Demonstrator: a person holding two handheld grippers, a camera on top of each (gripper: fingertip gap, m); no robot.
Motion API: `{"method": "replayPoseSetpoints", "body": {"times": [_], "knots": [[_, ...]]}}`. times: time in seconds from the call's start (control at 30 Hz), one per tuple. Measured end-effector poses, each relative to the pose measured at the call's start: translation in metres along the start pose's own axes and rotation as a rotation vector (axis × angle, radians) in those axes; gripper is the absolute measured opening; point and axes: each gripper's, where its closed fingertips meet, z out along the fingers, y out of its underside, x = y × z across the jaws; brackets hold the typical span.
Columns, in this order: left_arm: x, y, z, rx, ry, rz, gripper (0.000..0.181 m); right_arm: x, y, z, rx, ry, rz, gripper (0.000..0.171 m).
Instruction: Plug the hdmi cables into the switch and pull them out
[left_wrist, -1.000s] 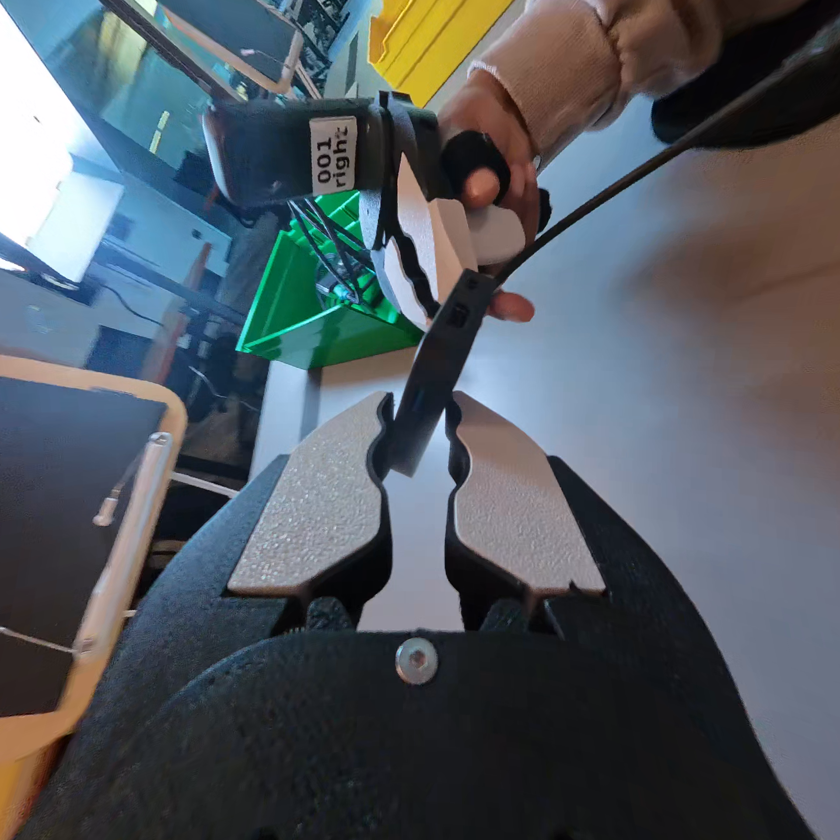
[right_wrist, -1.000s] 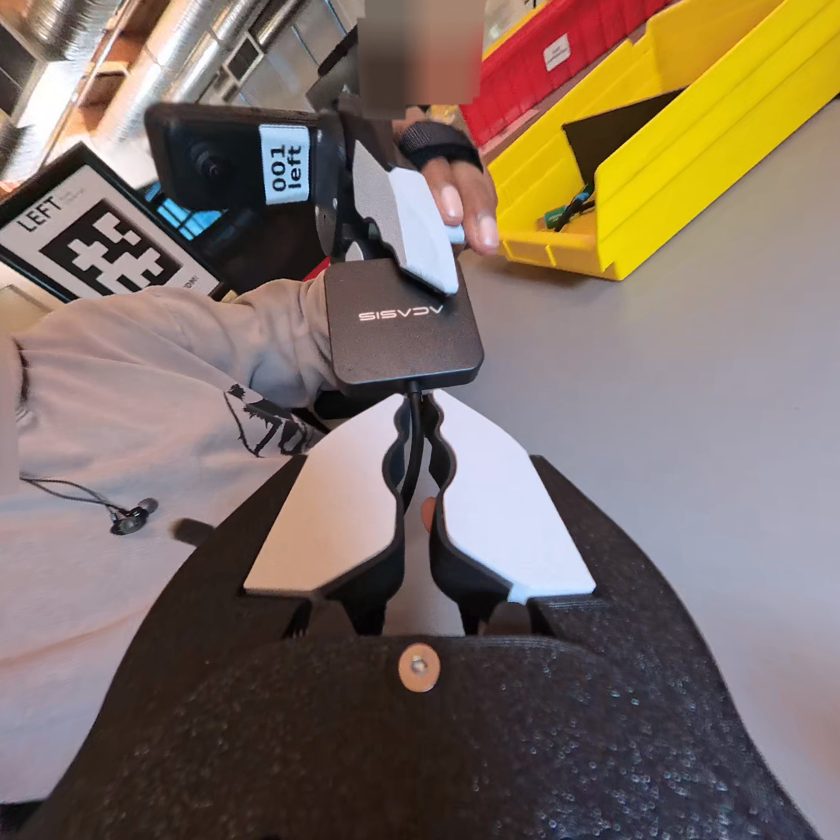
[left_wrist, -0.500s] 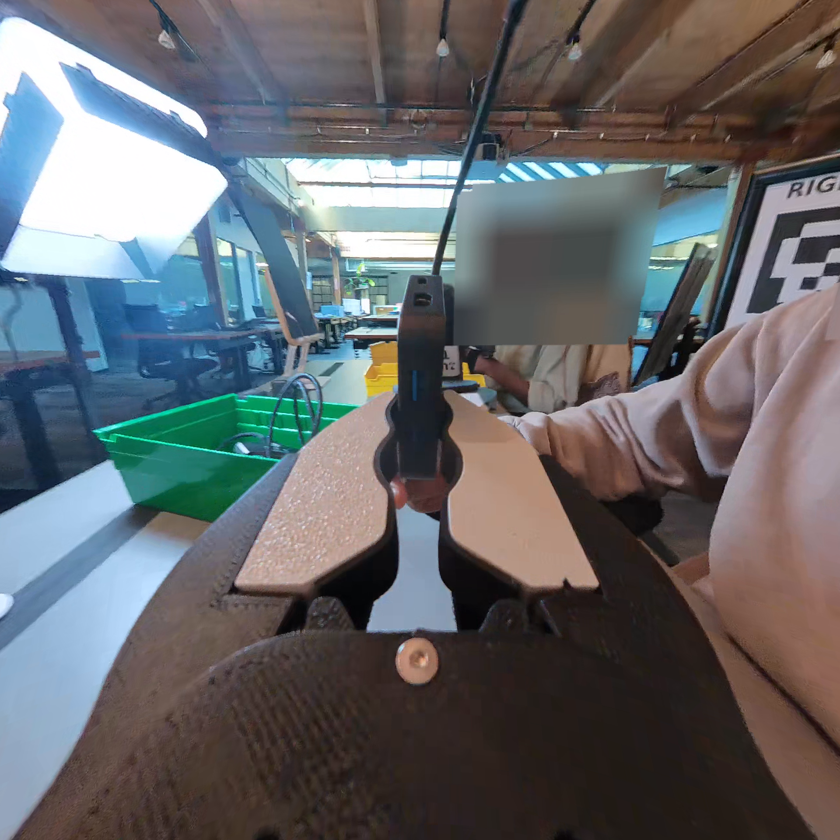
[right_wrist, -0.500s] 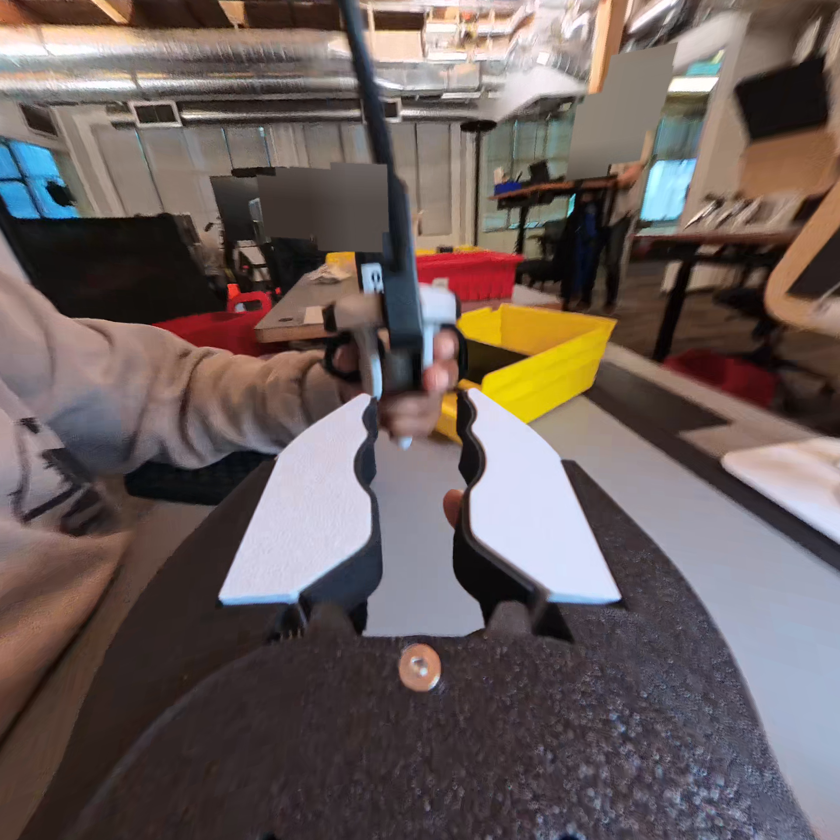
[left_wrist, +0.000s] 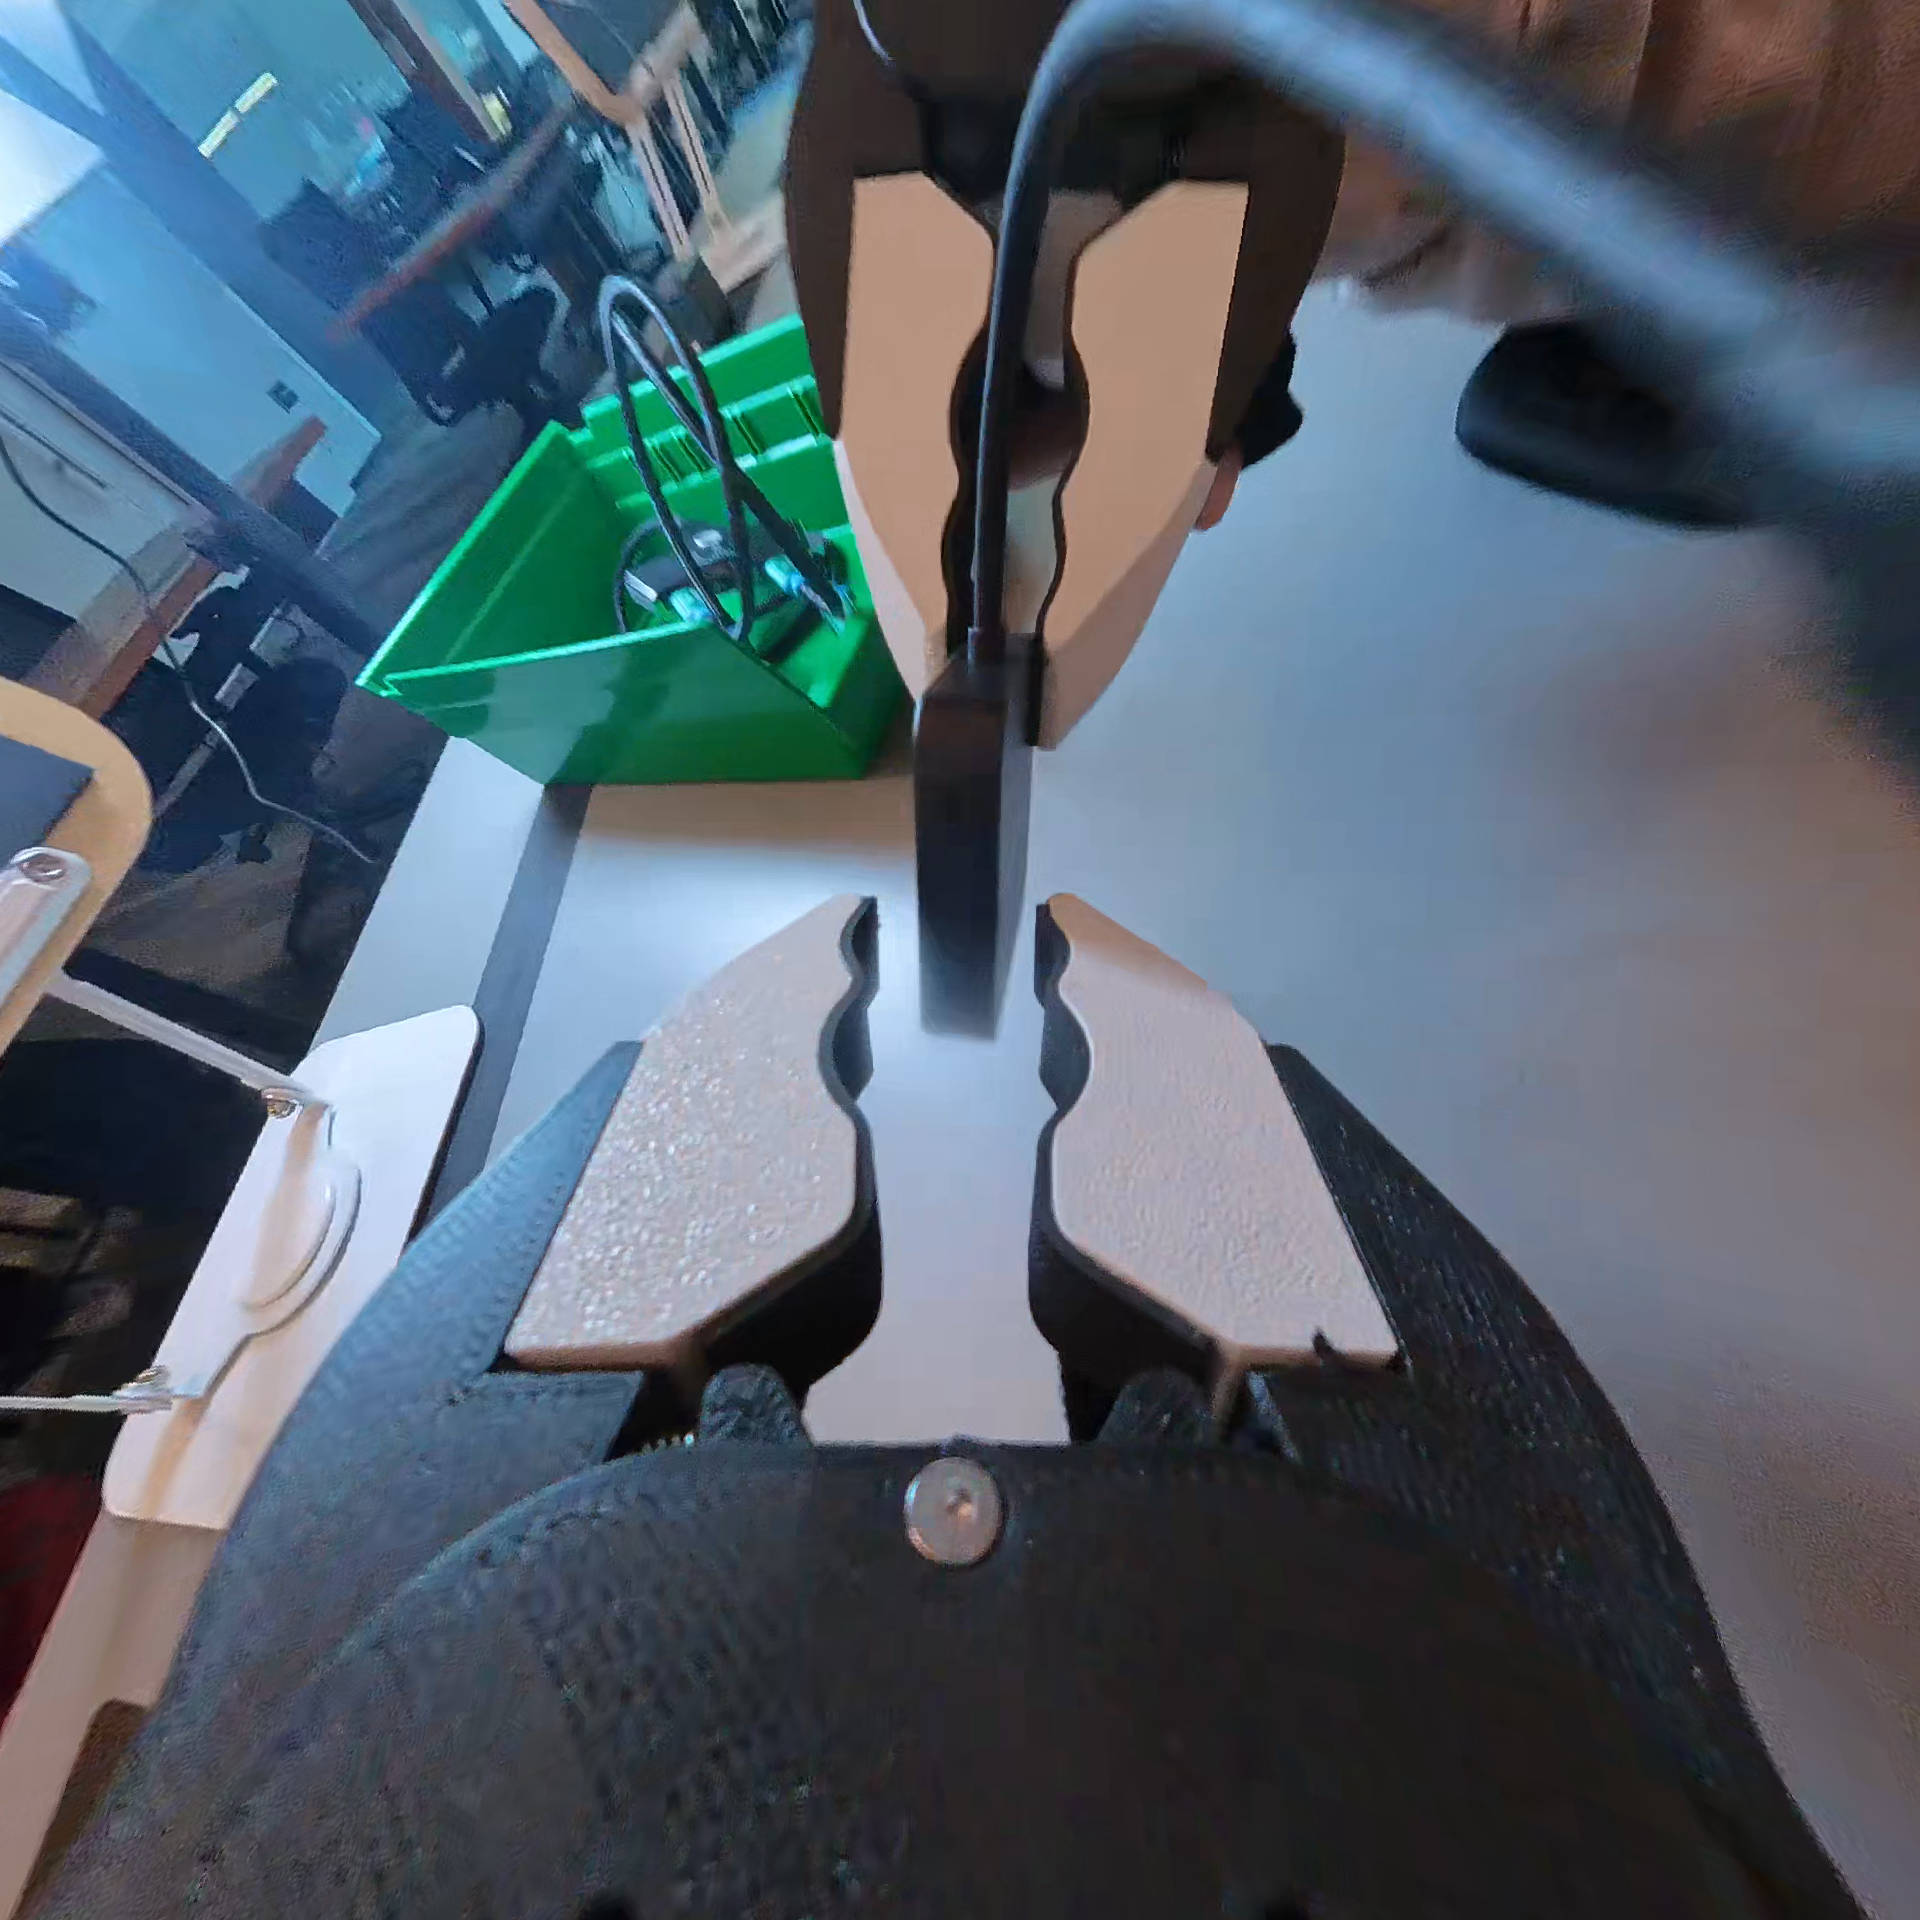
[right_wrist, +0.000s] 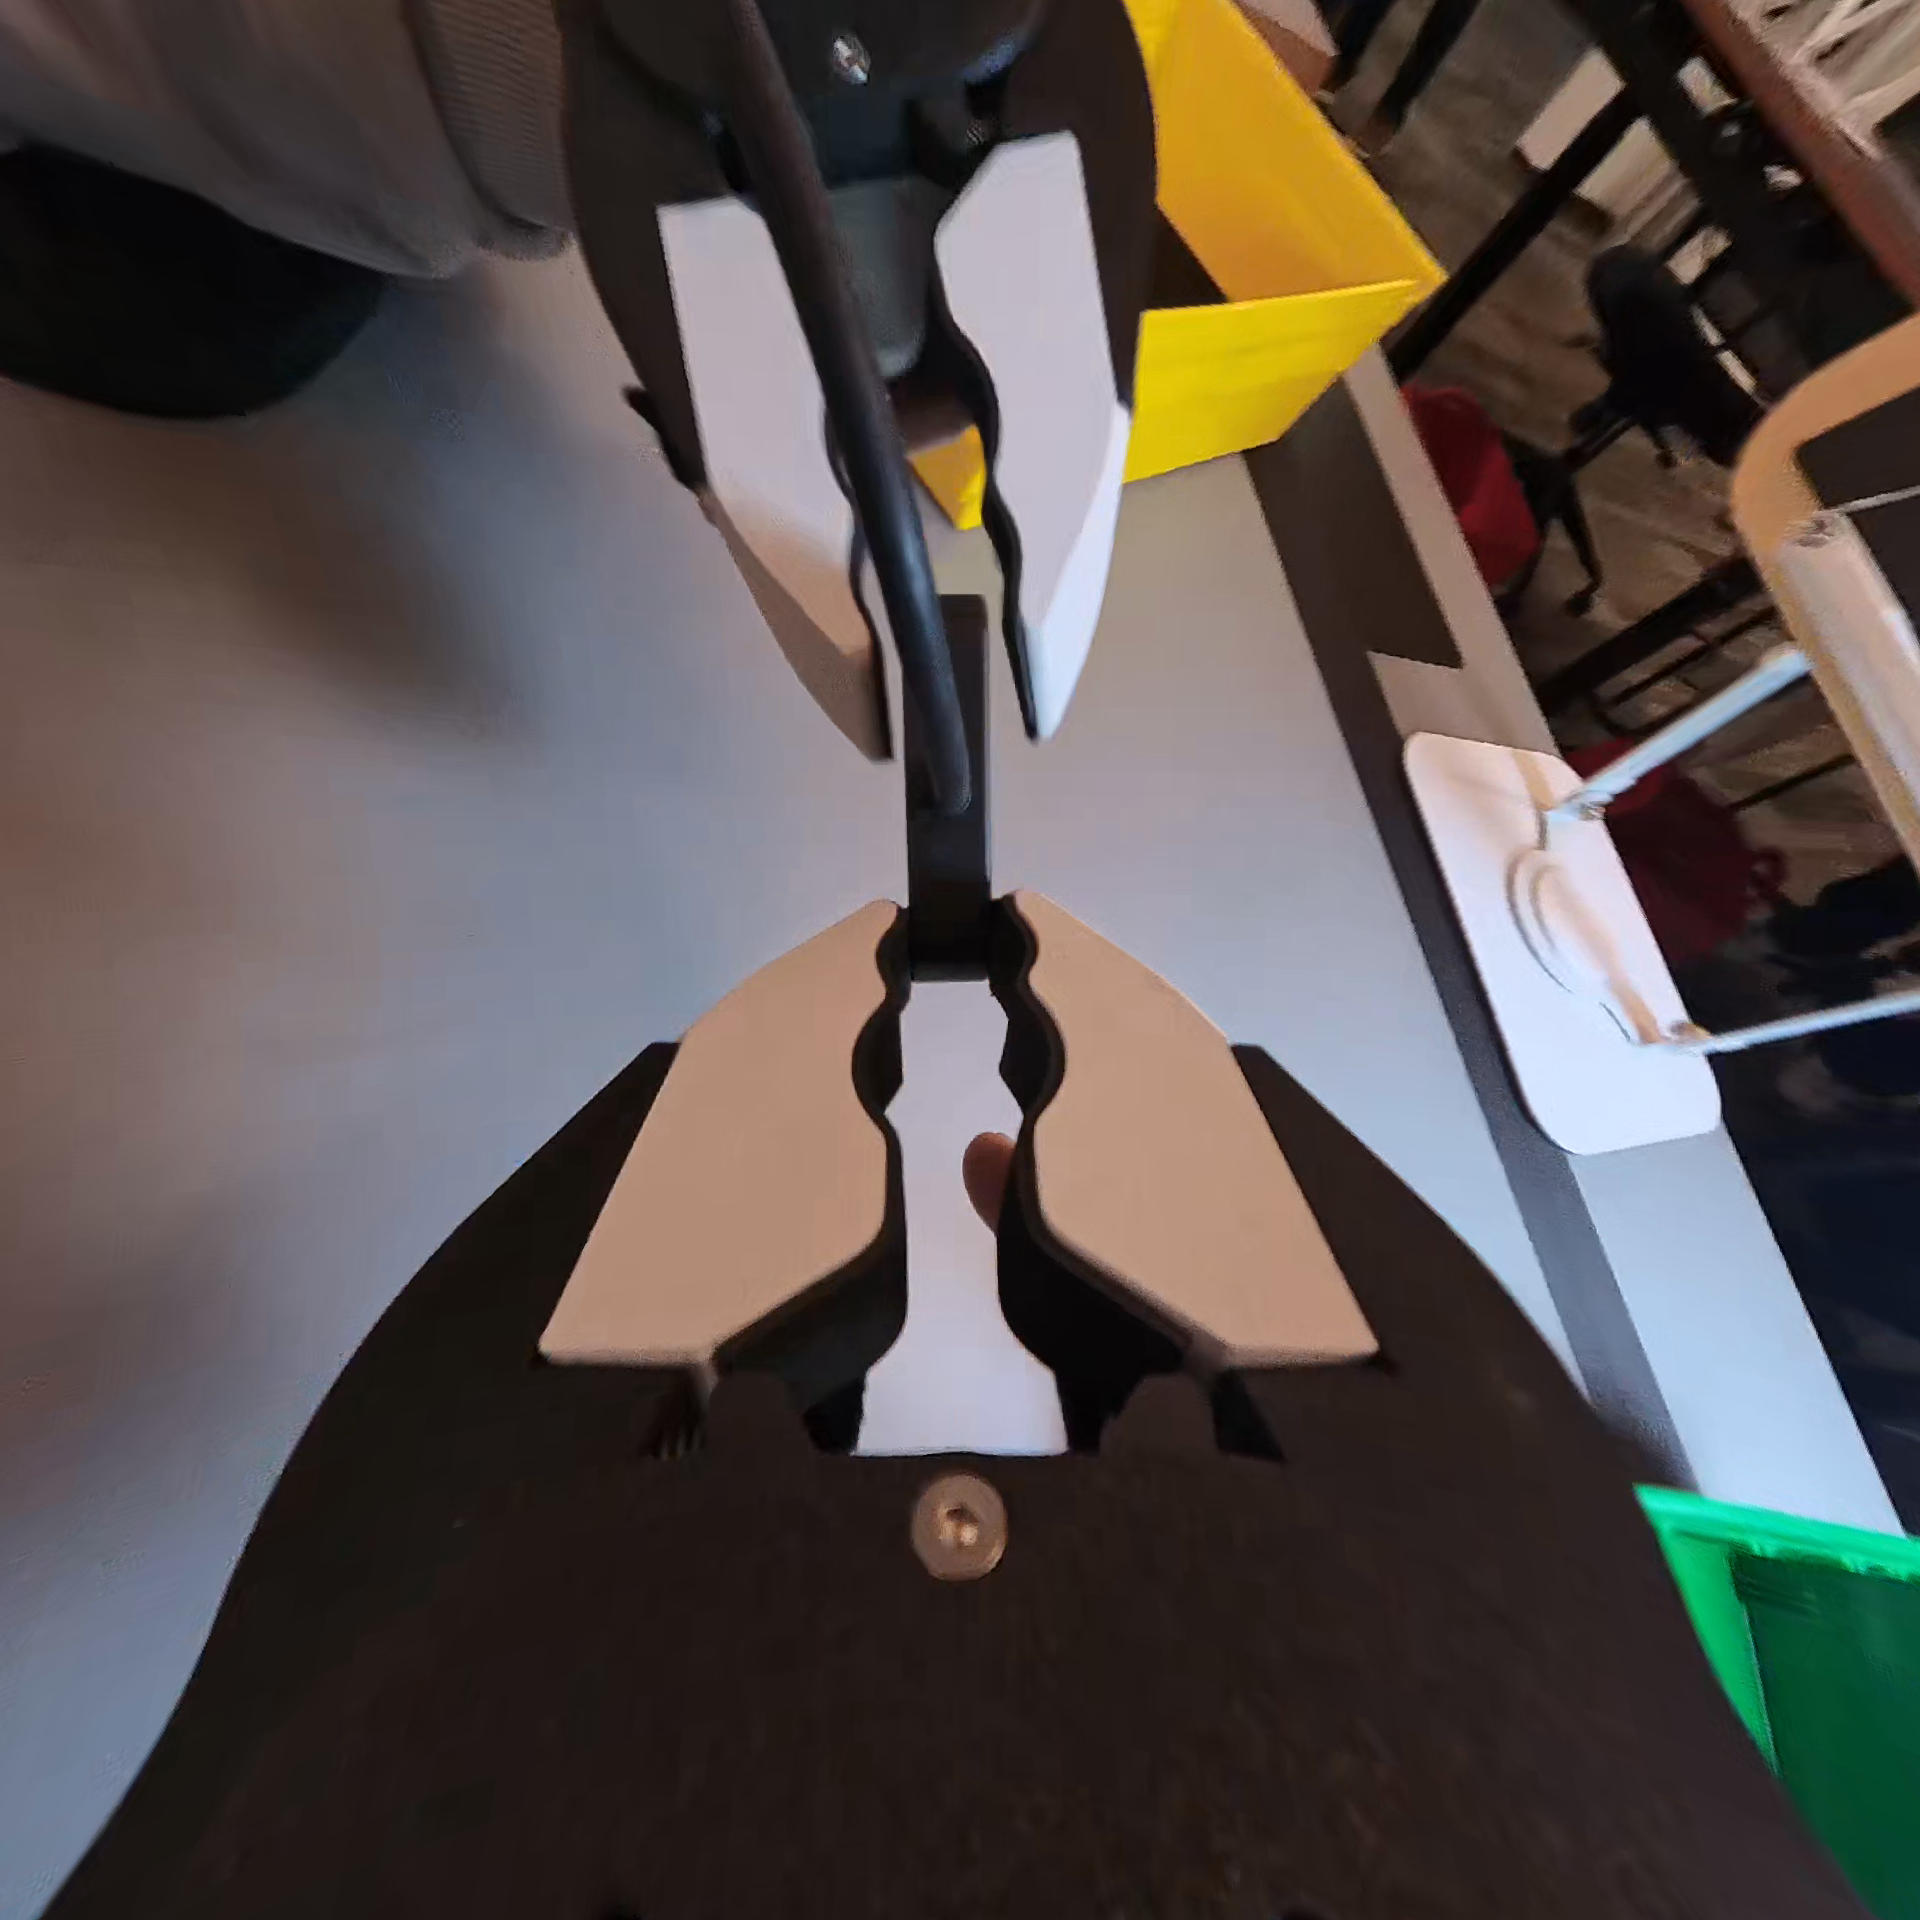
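The black switch hangs edge-on above the grey table, between my two grippers, which face each other. My left gripper is open, and its tips stand on either side of the switch's near end with gaps. My right gripper is shut on the other end of the switch. It also shows in the left wrist view. The left gripper shows opposite in the right wrist view. A black cable leaves the switch at the right gripper's end and arcs upward.
A green bin holding coiled cables stands near the table's edge and also shows in the right wrist view. A yellow bin sits behind the left gripper. A white stand base lies at the table edge. One gripper's finger ends stand about 4 centimeters off the other's.
Both views swung from level to looking down at the table. My left gripper opened off the switch. My right gripper, open half a second ago, closed on the switch's other end.
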Motion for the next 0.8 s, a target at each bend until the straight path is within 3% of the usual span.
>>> {"method": "replayPoseSetpoints", "body": {"times": [0.1, 0.23, 0.37, 0.57, 0.7, 0.8], "knots": [[0.011, 0.012, 0.012, -0.07, 0.015, 0.092, 0.015, -0.004, 0.0, 0.005, -0.003, -0.006, -0.047, 0.014], [0.001, -0.007, -0.003, 0.105, 0.014, 0.024, 0.014, 0.006, -0.024, -0.005, 0.168, 0.068, -0.058, 0.016], [-0.008, -0.01, -0.015, 0.126, -0.022, 0.069, 0.014, 0.01, -0.032, 0.004, 0.111, 0.124, -0.156, 0.032], [-0.013, -0.017, -0.027, 0.104, -0.079, 0.174, 0.015, 0.014, -0.054, 0.024, 0.03, 0.144, -0.305, 0.021], [-0.049, -0.023, -0.06, 0.095, -0.219, 0.118, 0.029, 0.039, -0.073, 0.017, 0.017, 0.237, -0.332, 0.014], [-0.088, -0.024, -0.117, 0.053, -0.375, 0.035, 0.034, 0.063, -0.076, -0.006, 0.033, 0.312, -0.282, 0.014]]}}
